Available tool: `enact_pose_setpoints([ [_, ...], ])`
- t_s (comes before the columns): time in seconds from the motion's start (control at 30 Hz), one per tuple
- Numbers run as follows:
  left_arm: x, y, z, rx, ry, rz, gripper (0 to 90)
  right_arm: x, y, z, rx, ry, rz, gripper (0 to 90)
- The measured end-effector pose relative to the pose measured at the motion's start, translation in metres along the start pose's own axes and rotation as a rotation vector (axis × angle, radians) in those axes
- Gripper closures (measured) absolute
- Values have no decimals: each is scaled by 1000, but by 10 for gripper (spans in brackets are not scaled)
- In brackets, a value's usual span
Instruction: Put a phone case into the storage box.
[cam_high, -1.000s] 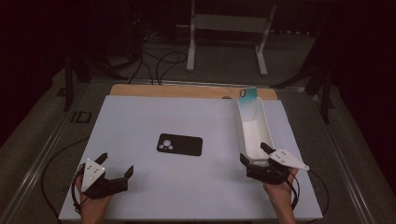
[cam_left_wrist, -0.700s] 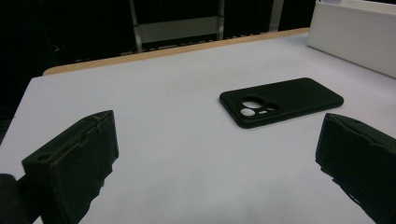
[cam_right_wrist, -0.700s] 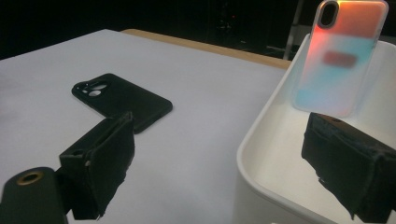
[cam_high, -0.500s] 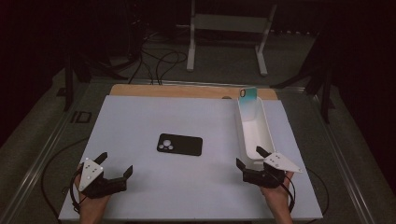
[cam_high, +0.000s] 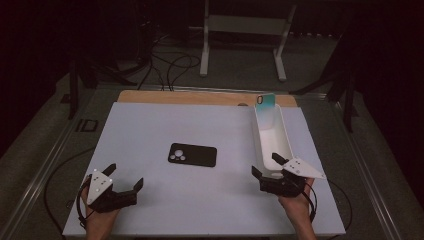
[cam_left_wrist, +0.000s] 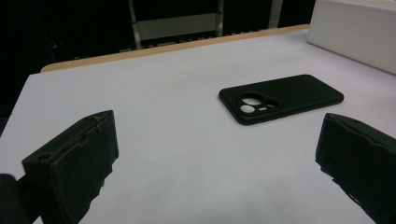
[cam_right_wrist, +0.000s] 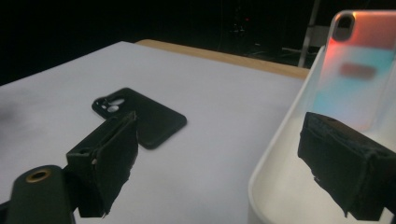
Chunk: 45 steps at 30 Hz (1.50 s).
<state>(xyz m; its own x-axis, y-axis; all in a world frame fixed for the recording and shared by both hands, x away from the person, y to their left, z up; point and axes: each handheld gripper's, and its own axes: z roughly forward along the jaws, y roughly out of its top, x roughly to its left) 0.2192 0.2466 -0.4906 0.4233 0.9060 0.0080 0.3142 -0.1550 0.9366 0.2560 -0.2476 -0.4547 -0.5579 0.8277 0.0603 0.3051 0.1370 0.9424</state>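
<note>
The black phone case (cam_high: 192, 154) lies flat on the tabletop (cam_high: 150, 125), ahead of your left claw (cam_high: 123, 186) and well left of your right claw (cam_high: 267, 169), both open and empty. Your right claw sits at the white tray's (cam_high: 259, 140) near end; approach the case low, jaws straddling its short edges.

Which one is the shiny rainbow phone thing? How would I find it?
Look at the white table, then at the long white tray on its right side. At the tray's far end, a phone case stands propped up against the wall. It shimmers teal and pink, unlike the black case lying flat in the table's middle.
</note>
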Motion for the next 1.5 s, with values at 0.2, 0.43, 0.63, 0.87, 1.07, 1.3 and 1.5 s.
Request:
enact_pose_setpoints([
  [0.2, 0, 0, 0, 2, 0, 1, 0, 2, 22, 9, 18, 17, 1, 137],
  [0.43, 0, 0, 0, 3, -1, 1, 0, 10, 49, 24, 25, 49, -18, 160],
  [0.63, 0, 0, 1, 3, -1, 1, 0, 18, 74, 40, 28, 86, -38, 158],
  [0.87, 0, 0, 1, 5, -1, 6, 0, 28, 94, 66, 57, 85, -69, 143],
  [1.07, 0, 0, 1, 5, -1, 6, 0, 30, 98, 99, 101, 48, -62, 250],
  [1.3, 0, 0, 1, 6, -5, 10, 0, 25, 93, 137, 175, 36, -30, 538],
  [1.5, 0, 0, 1, 8, -5, 11, 0, 29, 79, 168, 282, 29, -33, 806],
])
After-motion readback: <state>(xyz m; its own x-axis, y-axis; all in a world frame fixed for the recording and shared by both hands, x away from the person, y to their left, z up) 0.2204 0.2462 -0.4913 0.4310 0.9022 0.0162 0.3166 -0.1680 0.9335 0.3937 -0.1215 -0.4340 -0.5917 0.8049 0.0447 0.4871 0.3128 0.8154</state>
